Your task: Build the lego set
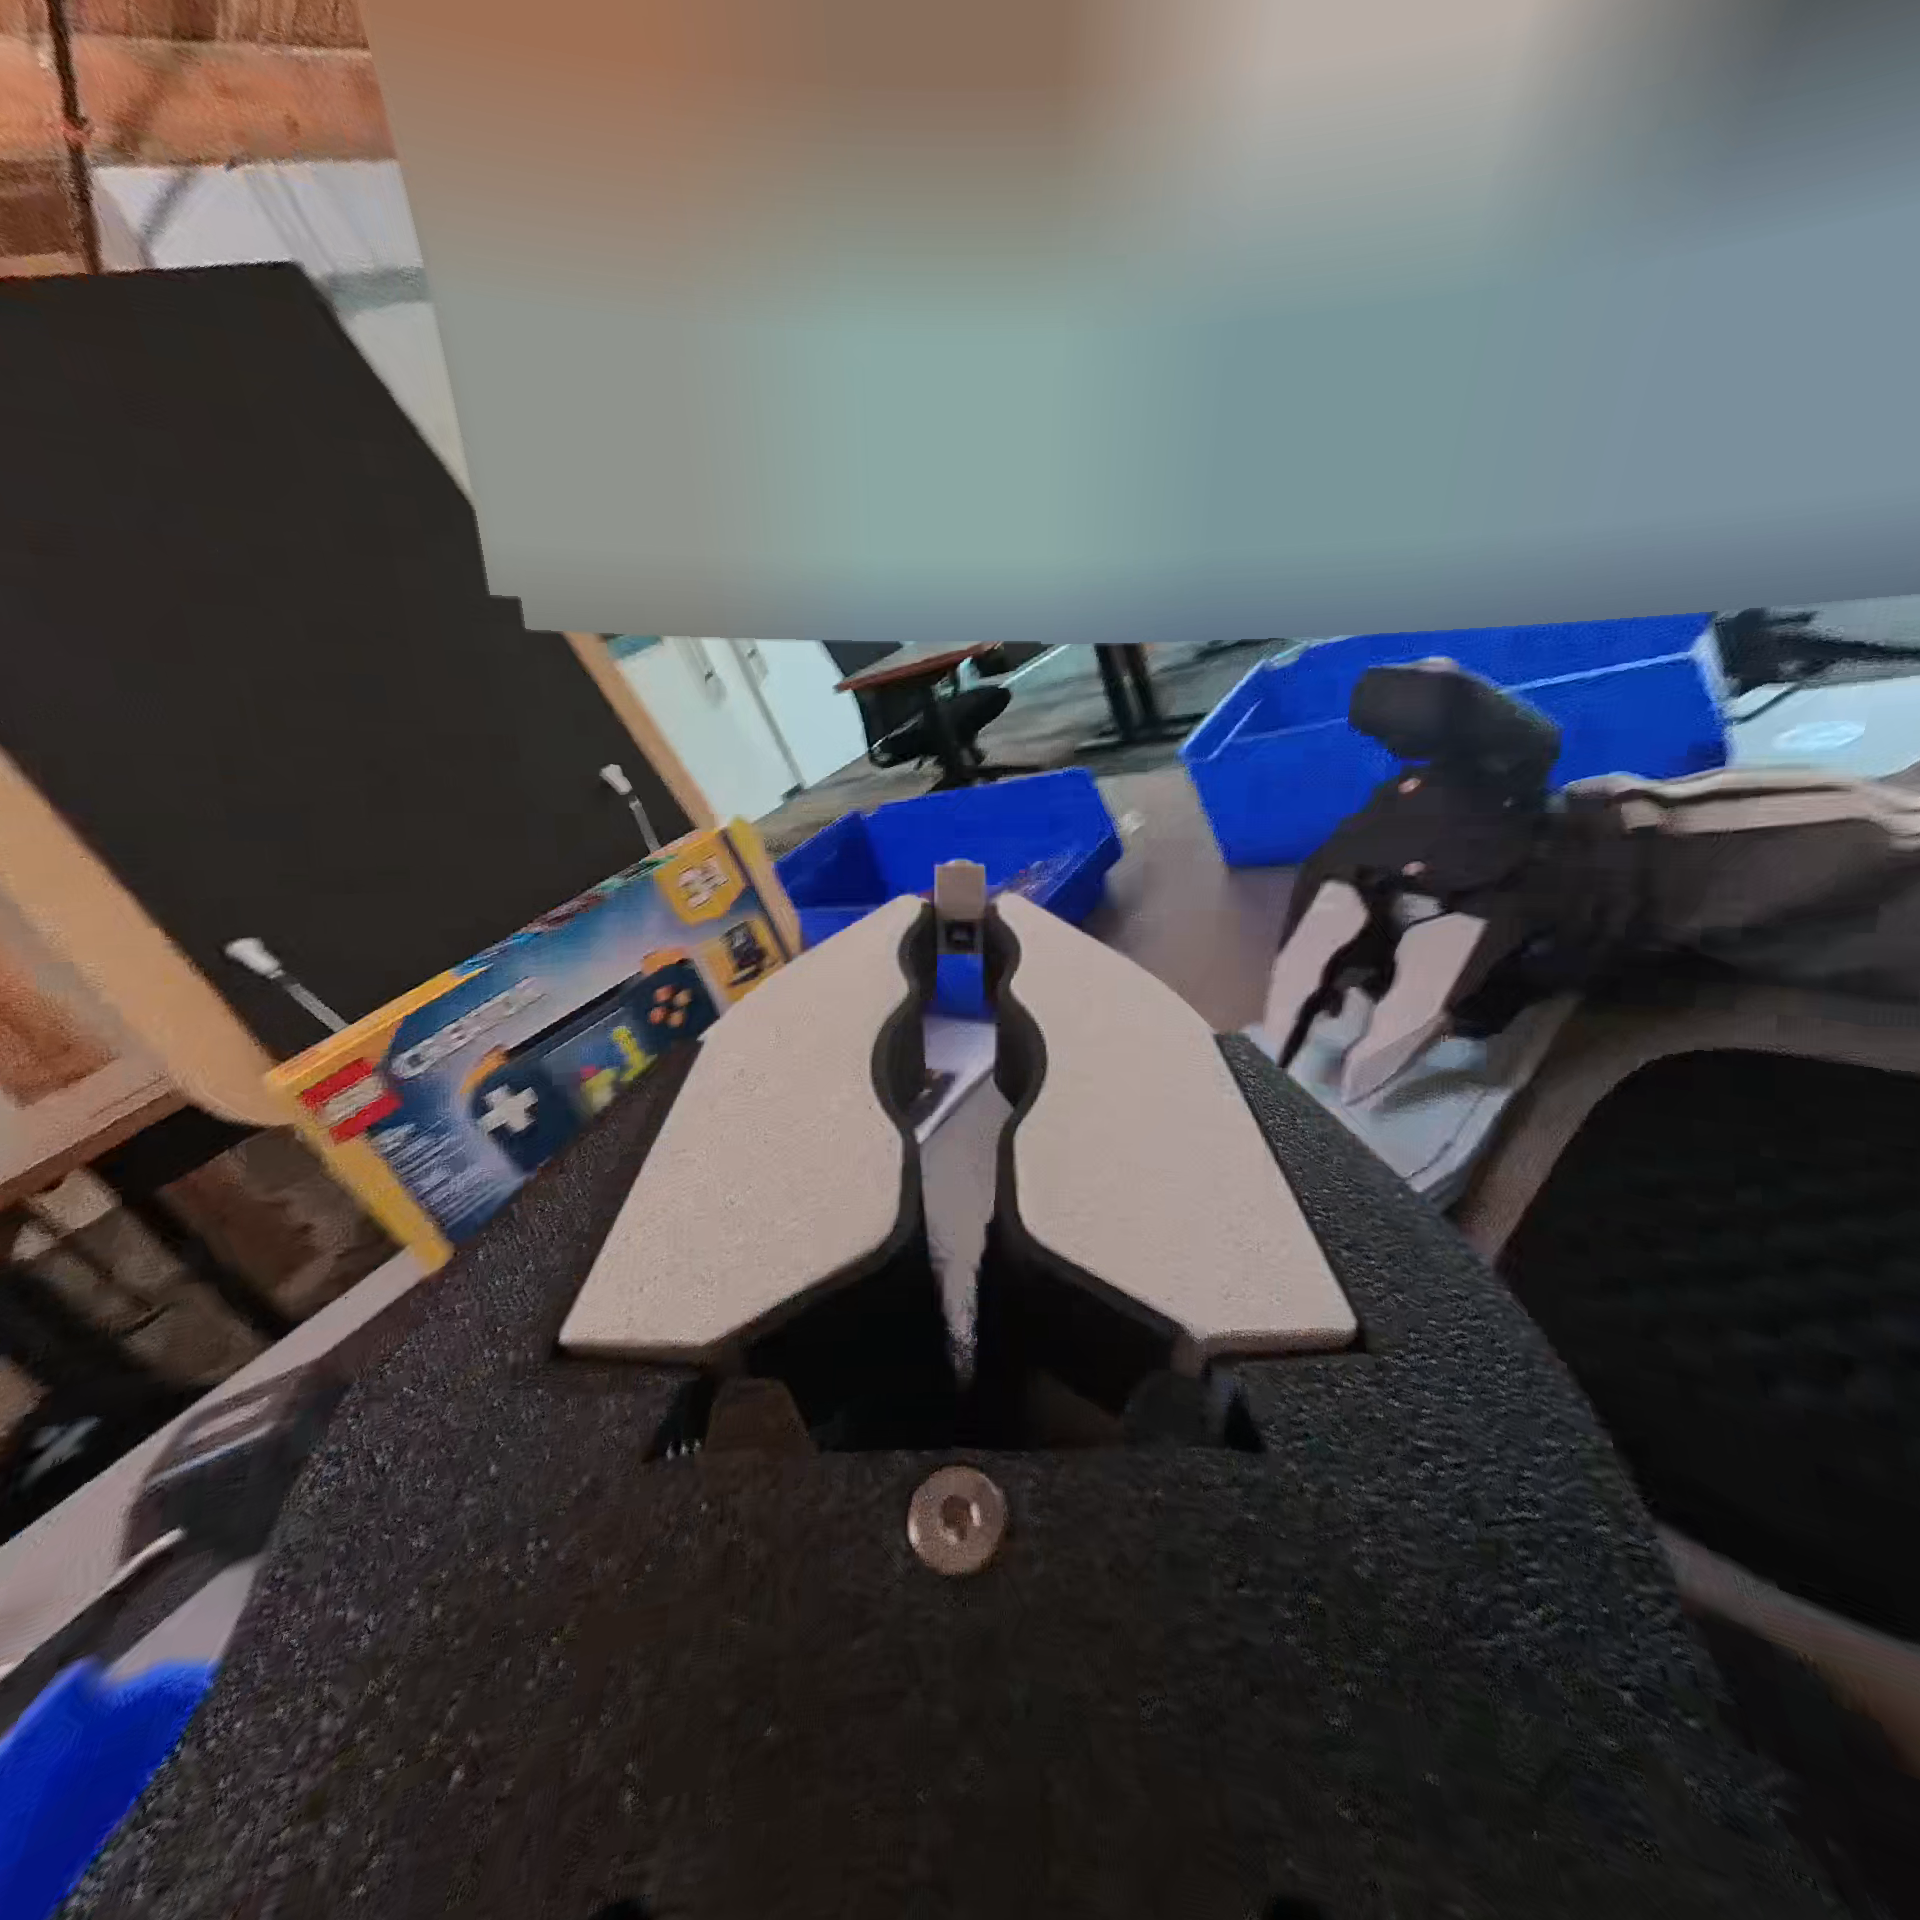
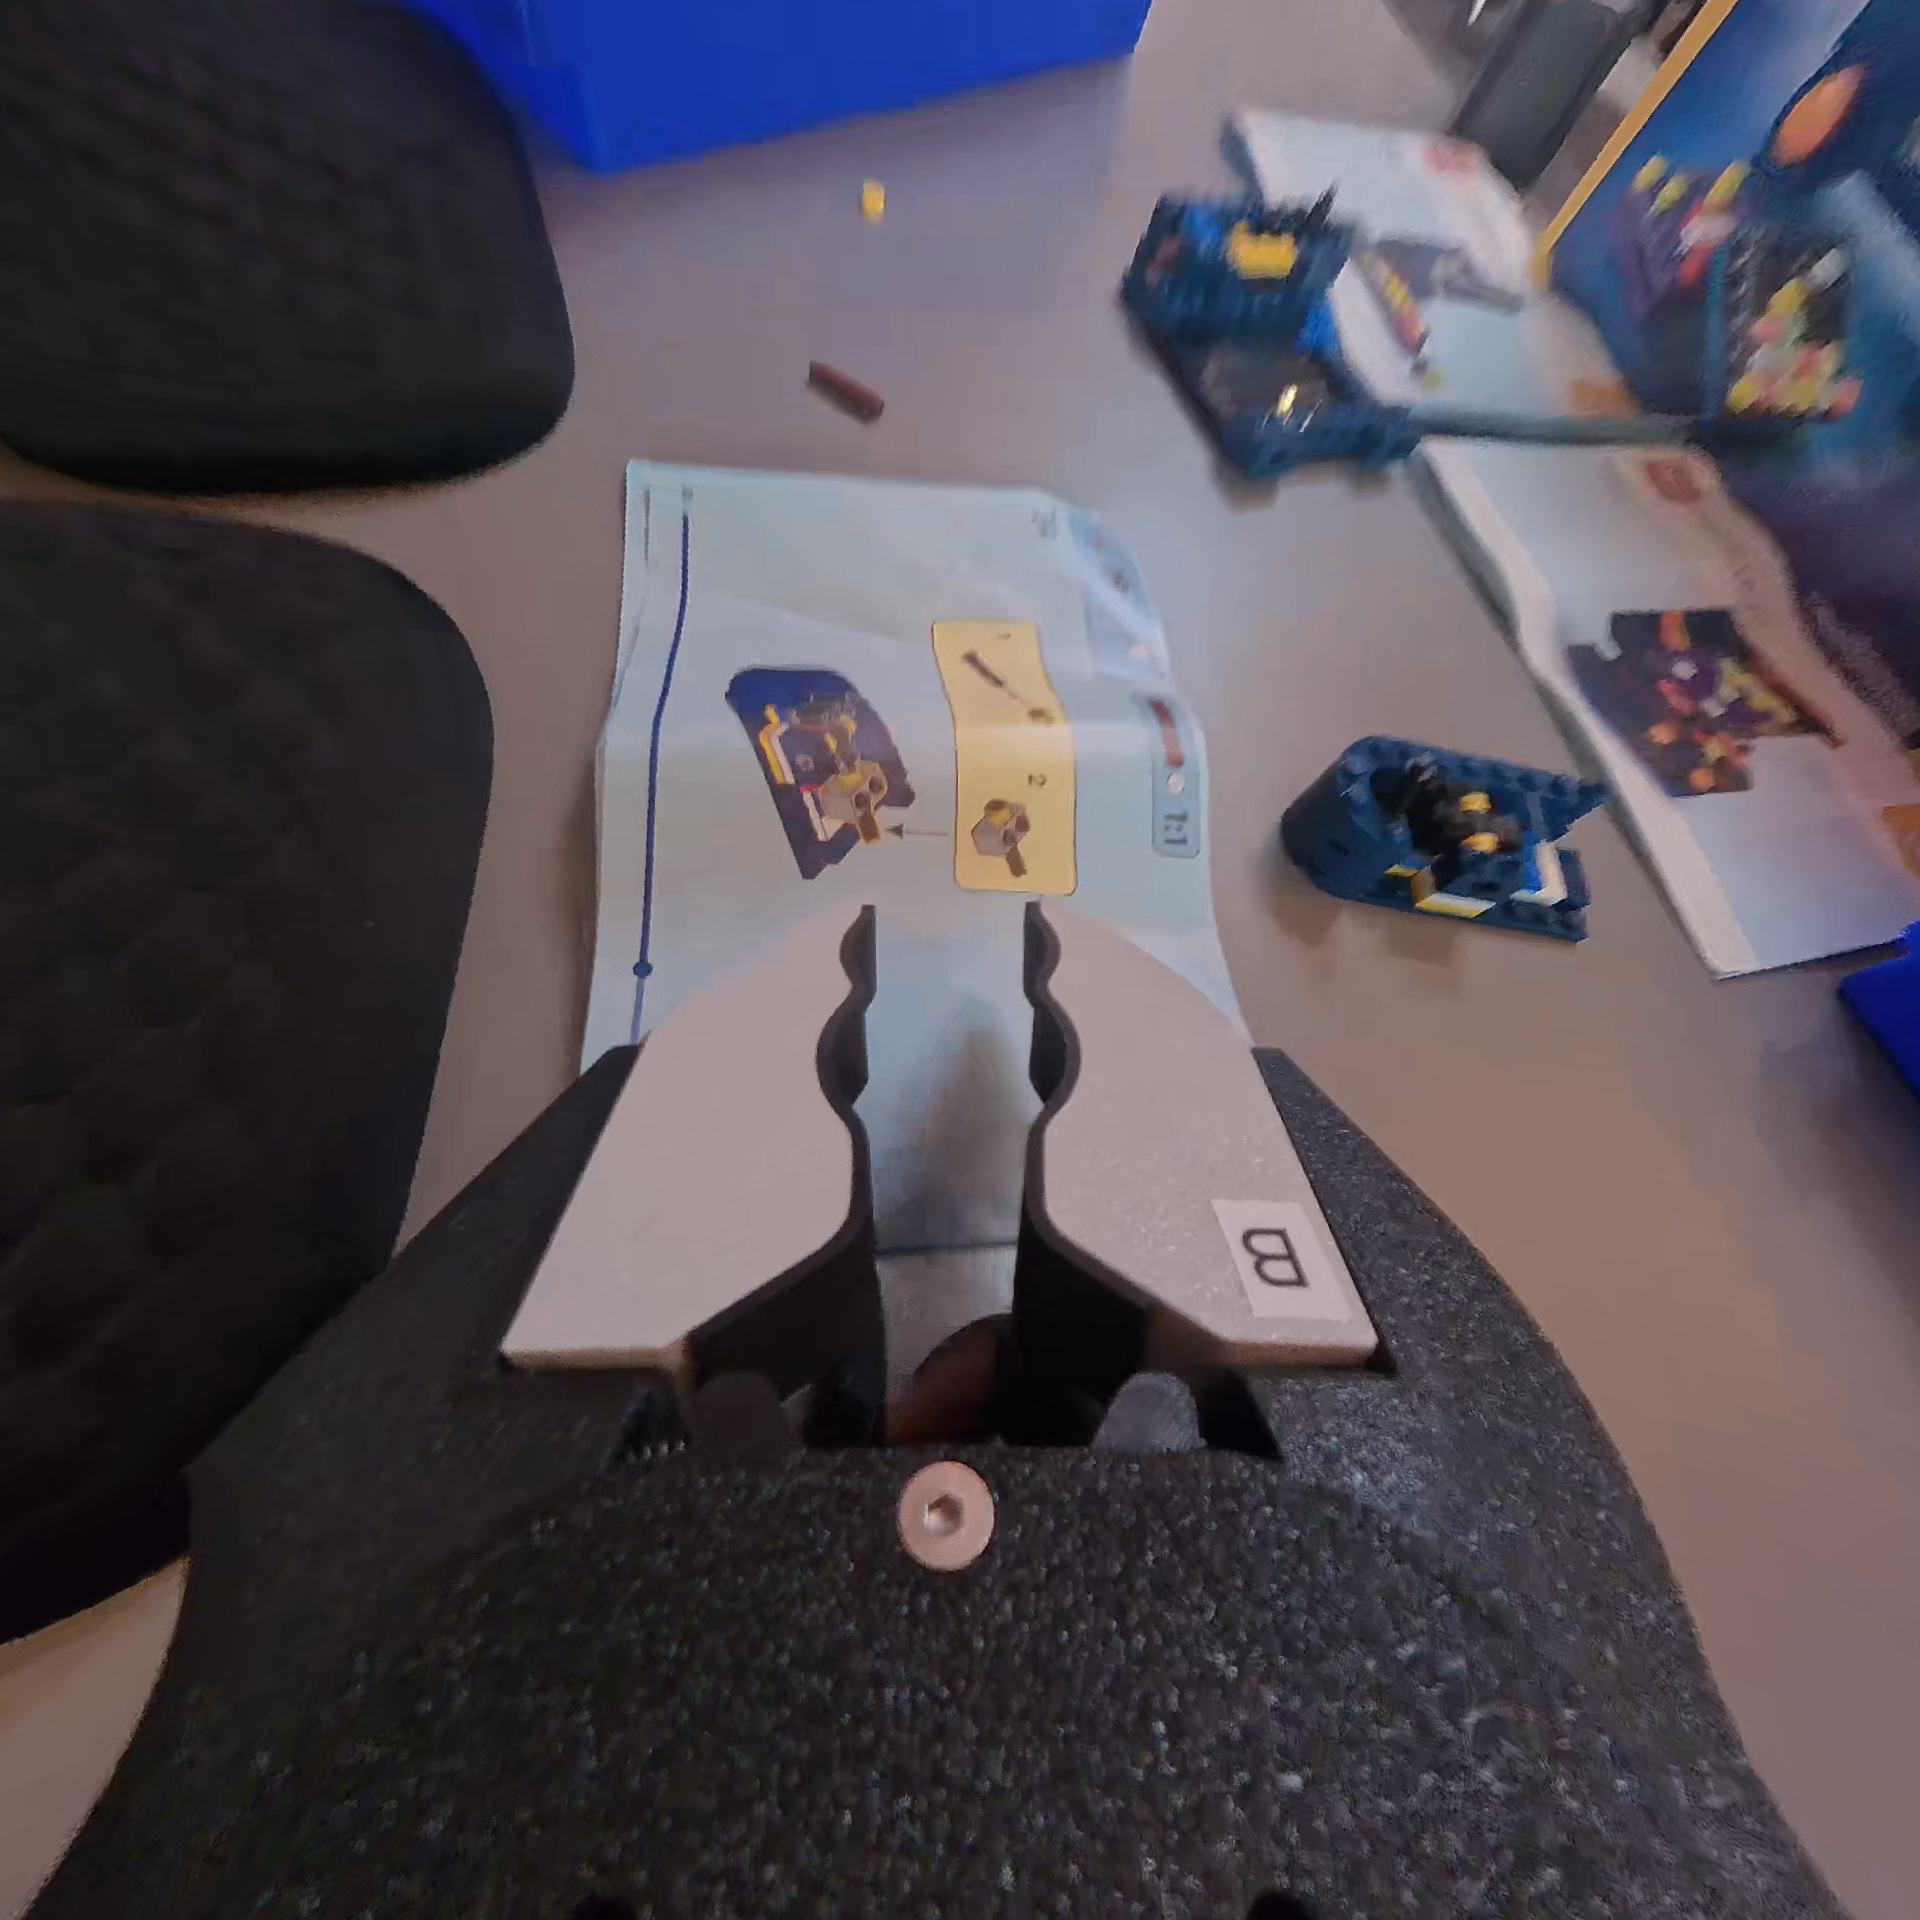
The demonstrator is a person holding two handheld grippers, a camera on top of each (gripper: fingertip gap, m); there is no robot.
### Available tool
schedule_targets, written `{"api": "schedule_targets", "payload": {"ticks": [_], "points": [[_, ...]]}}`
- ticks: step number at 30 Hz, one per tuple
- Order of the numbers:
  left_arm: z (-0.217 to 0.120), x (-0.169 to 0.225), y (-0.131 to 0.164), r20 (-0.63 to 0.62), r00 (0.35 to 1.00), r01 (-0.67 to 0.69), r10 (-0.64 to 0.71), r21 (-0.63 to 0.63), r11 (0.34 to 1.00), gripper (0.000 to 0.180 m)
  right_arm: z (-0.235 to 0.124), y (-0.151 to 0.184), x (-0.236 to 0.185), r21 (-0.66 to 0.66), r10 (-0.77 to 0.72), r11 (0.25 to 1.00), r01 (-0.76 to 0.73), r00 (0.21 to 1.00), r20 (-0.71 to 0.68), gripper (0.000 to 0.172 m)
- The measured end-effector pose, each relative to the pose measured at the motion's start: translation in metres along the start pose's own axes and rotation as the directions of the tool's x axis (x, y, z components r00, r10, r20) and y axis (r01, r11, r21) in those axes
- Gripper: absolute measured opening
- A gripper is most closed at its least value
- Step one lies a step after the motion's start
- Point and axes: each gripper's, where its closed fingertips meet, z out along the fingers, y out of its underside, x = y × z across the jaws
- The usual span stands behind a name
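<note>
My left gripper is shut on a small tan brick that stands upright between its fingertips, held up above the table. My right gripper is open and empty, its fingers hovering over an open light-blue instruction sheet. The right gripper also shows in the left wrist view, open, off to the right. A small dark blue brick assembly with yellow and white parts lies on the table to the right of the sheet. A larger dark blue assembly sits farther back.
A loose brown rod piece and a small yellow piece lie on the grey table. Blue bins stand behind. A toy set box stands at the left. Two black pads lie left; a second booklet lies right. My right fingertips sit around 25 centimetres from my left ones. The larger dark blue assembly is about 25 centimetres from my right fingertips.
</note>
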Motion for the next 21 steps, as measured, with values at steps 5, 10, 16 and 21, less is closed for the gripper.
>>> {"api": "schedule_targets", "payload": {"ticks": [5, 10, 16, 21], "points": [[0.039, 0.051, 0.013, -0.116, 0.986, 0.13, -0.116, 0.123, 0.984, 0.008, -0.032, -0.041, 0.014, 0.266, 0.021, 0.964, 0.005, 0.995, -0.095, 0.028], [0.064, 0.062, 0.032, -0.001, 0.977, -0.211, 0.213, 0.13, 0.969, 0.007, -0.074, -0.08, 0.023, 0.567, 0.151, 0.818, -0.092, 0.987, -0.058, 0.028], [0.086, 0.098, 0.048, -0.07, 0.935, -0.338, 0.348, 0.123, 0.933, 0.007, -0.097, -0.096, 0.023, 0.71, 0.254, 0.65, -0.272, 0.958, 0.134, 0.016], [0.097, 0.129, 0.073, -0.09, 0.801, -0.582, 0.592, 0.117, 0.805, 0.007, -0.063, -0.094, -0.016, 0.532, 0.22, 0.725, -0.437, 0.879, 0.422, 0.02]]}}
